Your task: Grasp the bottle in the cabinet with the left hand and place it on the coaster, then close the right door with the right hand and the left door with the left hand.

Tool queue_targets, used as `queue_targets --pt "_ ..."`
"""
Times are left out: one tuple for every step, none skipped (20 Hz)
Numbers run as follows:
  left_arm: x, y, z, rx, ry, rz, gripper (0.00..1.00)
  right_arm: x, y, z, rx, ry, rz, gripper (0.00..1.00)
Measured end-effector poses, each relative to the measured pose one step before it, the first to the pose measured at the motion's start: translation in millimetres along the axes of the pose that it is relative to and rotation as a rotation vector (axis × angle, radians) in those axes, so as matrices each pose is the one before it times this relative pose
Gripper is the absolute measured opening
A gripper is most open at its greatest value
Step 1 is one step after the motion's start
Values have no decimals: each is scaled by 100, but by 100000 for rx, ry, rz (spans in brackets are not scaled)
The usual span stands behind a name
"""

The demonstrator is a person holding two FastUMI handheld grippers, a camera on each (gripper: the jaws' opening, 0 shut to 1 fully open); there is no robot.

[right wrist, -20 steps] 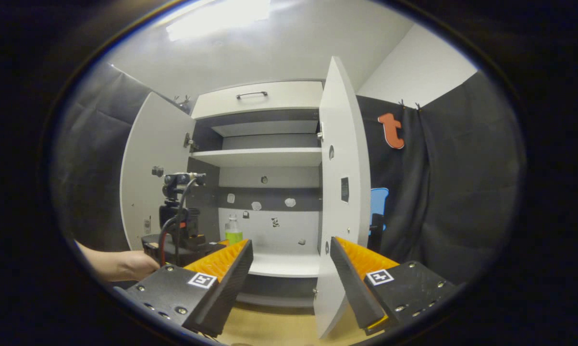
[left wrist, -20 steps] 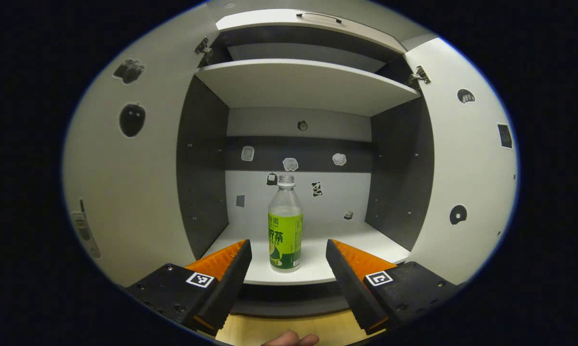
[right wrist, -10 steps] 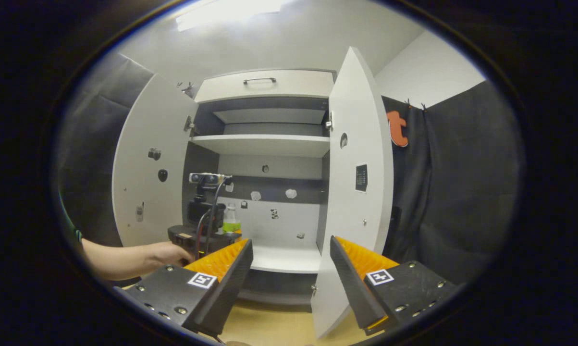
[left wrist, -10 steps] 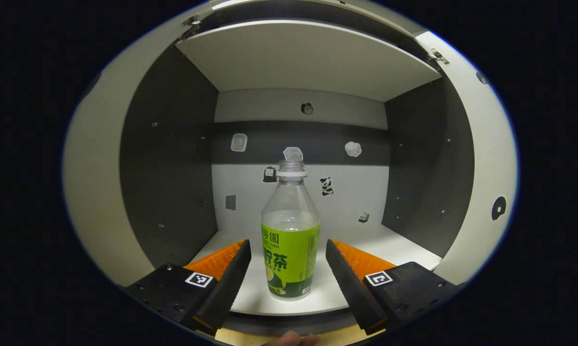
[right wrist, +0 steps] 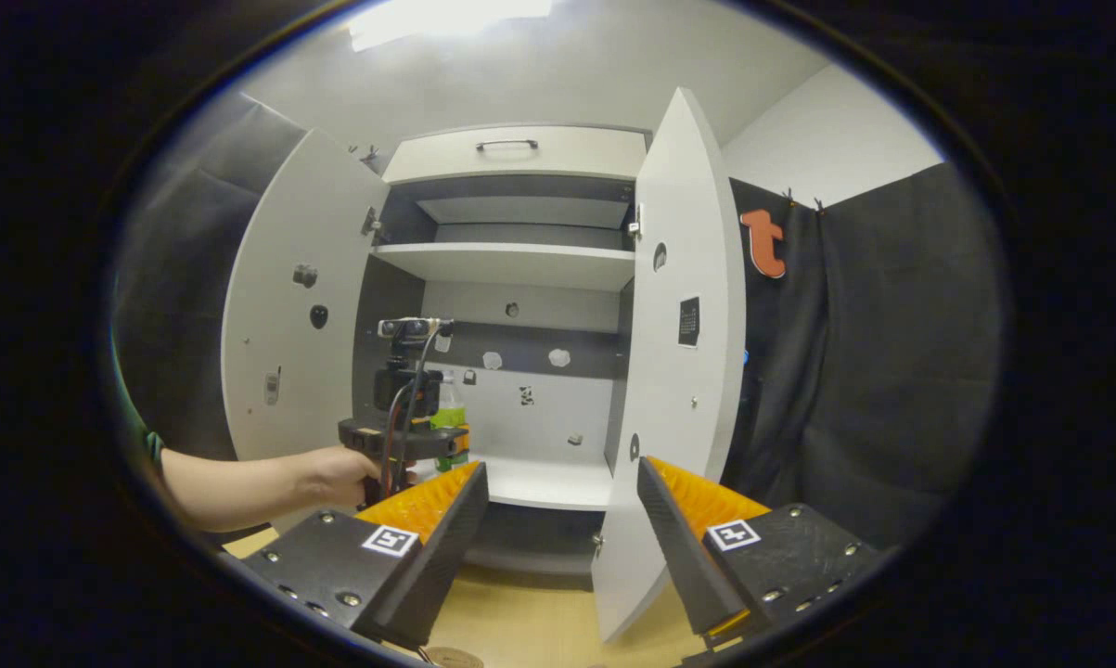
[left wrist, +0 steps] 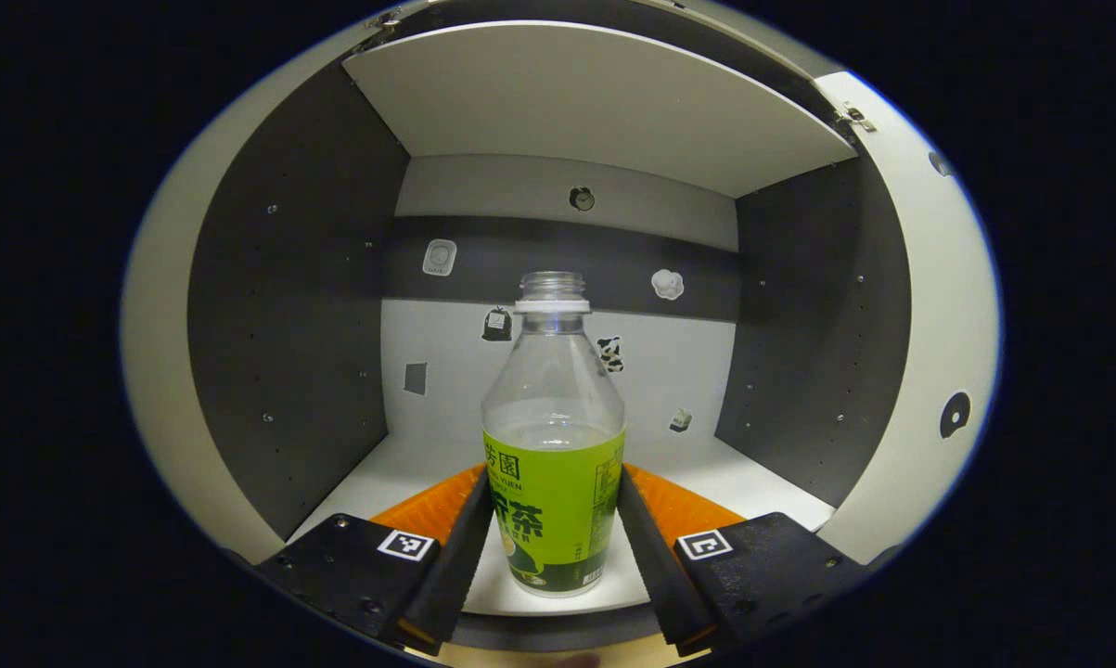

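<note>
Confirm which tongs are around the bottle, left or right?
Left tongs: the bottle sits between their fingers on the cabinet shelf. Right tongs hang open outside the cabinet, holding nothing.

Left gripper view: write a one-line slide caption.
Left gripper closed around the clear green-labelled plastic bottle on the white cabinet shelf.

White lower cabinet shelf (left wrist: pixel 400 468); upright green-labelled bottle (left wrist: pixel 554 464) near its front edge

Both grippers carry black, screw-studded bodies with square coded tags; the left gripper (right wrist: pixel 407 436) bears a cabled camera.
</note>
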State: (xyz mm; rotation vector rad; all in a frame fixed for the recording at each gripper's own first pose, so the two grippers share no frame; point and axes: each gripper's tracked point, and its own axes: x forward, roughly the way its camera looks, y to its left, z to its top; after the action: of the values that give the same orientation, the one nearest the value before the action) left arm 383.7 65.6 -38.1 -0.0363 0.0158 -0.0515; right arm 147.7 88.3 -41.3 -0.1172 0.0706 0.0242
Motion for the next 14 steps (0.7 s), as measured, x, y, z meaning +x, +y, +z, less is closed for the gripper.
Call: queue_targets --pt "-865 -232 250 262 -680 -377 81 -77 -126 68 443 -278 -55 98" --pt "-999 -195 360 841 -961 -420 81 -240 10 123 619 -330 469 98" --pt "-1004 -32 247 1074 -609 60 81 -206 22 127 642 -374 567 98" --pt "-1198 -136 379 1103 -1001 -277 81 -339 77 280 551 -496 696 98" --pt "-1047 -108 234 304 -383 226 81 -419 114 274 489 -543 724 98" --pt "-1224 -174 291 54 -412 -240 81 -386 -21 299 542 -520 543 98" --pt "-1285 -295 217 -188 -452 -336 80 -396 -50 235 619 -316 445 98" --pt "-1214 -254 84 2 -11 -420 80 -415 -82 230 628 -388 303 98" --pt "-1223 -250 -7 293 -150 -322 80 -445 -29 234 606 -349 341 98" --pt "-1303 -232 -50 363 -334 -48 80 -562 -26 249 467 -342 383 98" --pt "-1185 -306 -64 184 -325 -254 80 -477 -49 207 303 -238 255 98" --pt "-1171 -342 -237 239 -72 -333 80 -523 -8 169 228 -224 377 98" --pt "-1145 -320 -384 391 298 -208 80 -528 70 86 124 -90 517 94" --pt "-1230 -258 -471 290 422 -30 80 -473 105 192 -30 -186 462 98"
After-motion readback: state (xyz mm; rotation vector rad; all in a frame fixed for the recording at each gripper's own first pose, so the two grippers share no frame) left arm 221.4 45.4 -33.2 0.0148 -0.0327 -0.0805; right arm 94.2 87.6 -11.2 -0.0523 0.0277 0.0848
